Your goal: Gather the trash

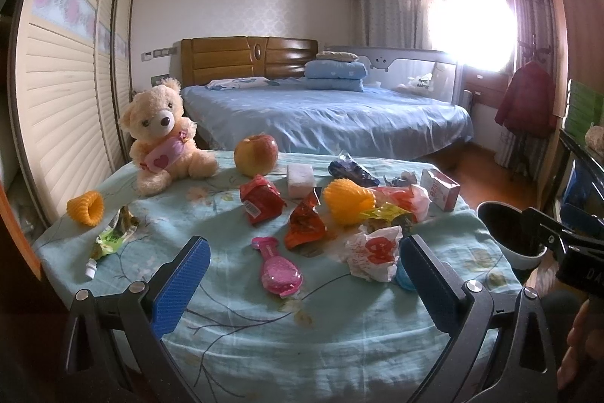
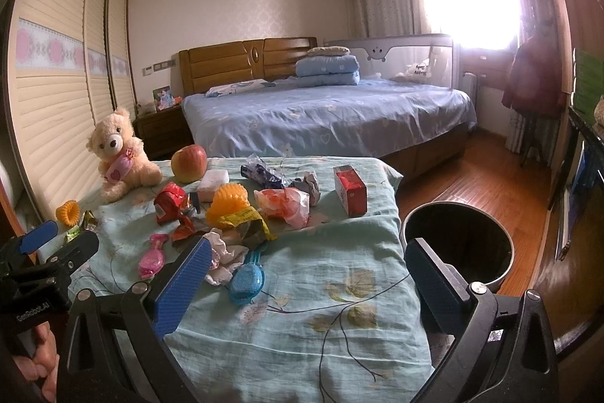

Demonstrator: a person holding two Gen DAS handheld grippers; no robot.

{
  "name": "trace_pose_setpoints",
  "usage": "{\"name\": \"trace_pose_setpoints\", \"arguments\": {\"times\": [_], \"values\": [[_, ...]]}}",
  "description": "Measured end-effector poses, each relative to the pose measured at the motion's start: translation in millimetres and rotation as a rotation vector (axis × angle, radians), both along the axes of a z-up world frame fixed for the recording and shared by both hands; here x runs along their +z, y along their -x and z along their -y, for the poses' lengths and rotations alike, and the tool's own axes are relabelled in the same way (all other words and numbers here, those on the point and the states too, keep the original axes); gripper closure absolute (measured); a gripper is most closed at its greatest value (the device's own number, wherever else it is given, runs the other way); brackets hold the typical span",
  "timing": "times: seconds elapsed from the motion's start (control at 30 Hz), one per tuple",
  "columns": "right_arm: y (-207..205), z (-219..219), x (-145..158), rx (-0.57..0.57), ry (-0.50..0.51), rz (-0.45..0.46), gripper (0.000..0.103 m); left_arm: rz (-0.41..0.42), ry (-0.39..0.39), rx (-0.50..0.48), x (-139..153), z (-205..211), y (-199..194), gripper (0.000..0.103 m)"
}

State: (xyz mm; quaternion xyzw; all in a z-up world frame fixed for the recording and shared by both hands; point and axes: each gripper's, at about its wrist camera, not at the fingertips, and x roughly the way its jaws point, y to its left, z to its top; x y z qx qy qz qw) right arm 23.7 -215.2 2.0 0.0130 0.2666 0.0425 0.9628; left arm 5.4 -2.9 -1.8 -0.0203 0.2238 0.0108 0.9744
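- My left gripper (image 1: 302,274) and right gripper (image 2: 307,274) both gape wide, holding nothing.
- Crumpled white wrapper (image 1: 373,252) lies nearest on the cloth-covered table (image 1: 264,327) — light, crushable; I'd pinch a raised fold.
- Trash bin (image 2: 458,244) stands beside the table's right edge.
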Motion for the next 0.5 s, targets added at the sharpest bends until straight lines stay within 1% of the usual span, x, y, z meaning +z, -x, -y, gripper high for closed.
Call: {"name": "trace_pose_setpoints", "arguments": {"times": [0.27,0.5], "values": [[-0.6,-0.2,-0.4,0.002,0.000,-0.001,0.000,-0.001,0.000,-0.001,-0.2,0.2,-0.3,0.001],[-1.9,-3.5,-2.3,0.012,-0.011,-0.021,0.000,-0.019,0.003,0.007,-3.0,-3.2,-4.4,0.001]]}}
